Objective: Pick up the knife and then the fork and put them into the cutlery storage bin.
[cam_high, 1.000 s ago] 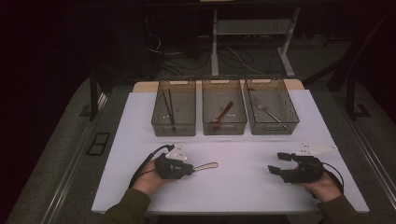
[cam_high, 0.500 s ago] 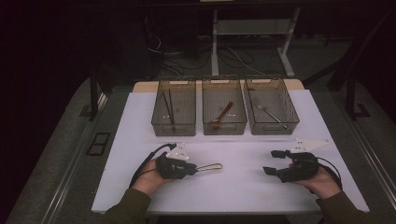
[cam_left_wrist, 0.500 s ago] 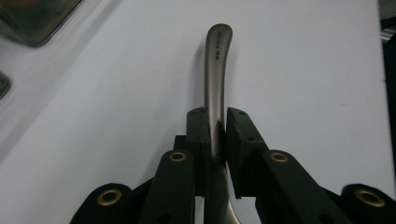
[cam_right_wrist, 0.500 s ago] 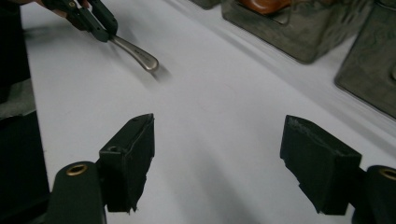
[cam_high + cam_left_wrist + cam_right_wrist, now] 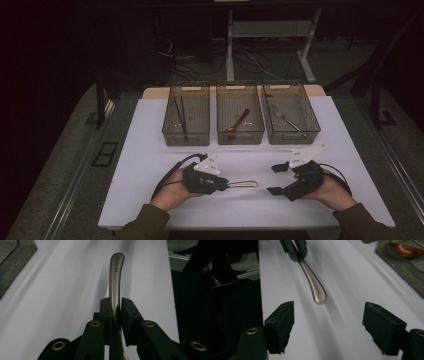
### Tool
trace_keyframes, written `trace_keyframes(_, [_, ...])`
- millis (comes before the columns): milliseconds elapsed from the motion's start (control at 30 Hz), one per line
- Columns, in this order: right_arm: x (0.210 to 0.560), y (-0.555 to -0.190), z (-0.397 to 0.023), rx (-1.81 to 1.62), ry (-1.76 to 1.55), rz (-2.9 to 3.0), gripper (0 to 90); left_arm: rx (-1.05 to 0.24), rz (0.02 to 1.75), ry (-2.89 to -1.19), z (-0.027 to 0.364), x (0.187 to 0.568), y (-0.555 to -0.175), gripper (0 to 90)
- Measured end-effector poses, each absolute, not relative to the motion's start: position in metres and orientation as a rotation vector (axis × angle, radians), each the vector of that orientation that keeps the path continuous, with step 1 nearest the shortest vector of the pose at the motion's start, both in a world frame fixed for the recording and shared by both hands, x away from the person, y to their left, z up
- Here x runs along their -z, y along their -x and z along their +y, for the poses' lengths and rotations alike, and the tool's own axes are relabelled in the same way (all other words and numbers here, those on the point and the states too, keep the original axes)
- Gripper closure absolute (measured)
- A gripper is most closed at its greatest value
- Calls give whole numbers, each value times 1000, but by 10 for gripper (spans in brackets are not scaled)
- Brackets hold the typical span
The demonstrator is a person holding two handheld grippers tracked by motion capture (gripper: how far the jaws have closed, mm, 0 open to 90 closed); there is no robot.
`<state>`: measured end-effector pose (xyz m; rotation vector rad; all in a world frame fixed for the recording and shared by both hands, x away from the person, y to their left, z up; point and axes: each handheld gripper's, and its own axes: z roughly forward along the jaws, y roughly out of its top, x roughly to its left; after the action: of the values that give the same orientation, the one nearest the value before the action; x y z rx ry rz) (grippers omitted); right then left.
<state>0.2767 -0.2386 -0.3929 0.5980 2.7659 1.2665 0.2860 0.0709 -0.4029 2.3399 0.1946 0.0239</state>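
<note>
So the left gripper [image 5: 220, 183] has its jaws clamped tight on a metal utensil [image 5: 243, 184], gripping it partway down so the rounded handle end sticks out toward the other hand, held just above the white worktop [image 5: 150, 165]. In the left gripper view you can see the pads squeezing the handle [image 5: 115, 282] from both sides, dead centre. The right gripper [image 5: 276, 179] sits a bit off to the side with its jaws spread wide and nothing in them; they've just been opening. From its own camera the handle tip [image 5: 318, 293] hangs right between and ahead of the two jaws. Looks like a handover to me, probably on the way to one of the three clear bins [image 5: 240, 120] at the back, where chopsticks, a wooden spoon and a fork already lie sorted. If I were doing it: keep the left hand steady, slide the right jaws in along the handle far enough to get a solid bite, close fully, and only then let the left go. Grabbing just the slick tip would risk it pivoting or dropping.
</note>
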Motion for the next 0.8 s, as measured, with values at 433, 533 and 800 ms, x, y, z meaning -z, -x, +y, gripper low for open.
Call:
trace_keyframes(433, [402, -287, -182, -1088, -240, 2935, 498, -19, 14, -2368, 25, 392, -282, 793])
trace_keyframes(533, [405, -288, -175, -1061, -208, 2976, 621, -15, 3, -2371, 21, 392, -280, 793])
trace_keyframes(800, [409, -286, -168, -1024, -151, 3027, 776, -34, -39, -2388, 19, 392, -278, 792])
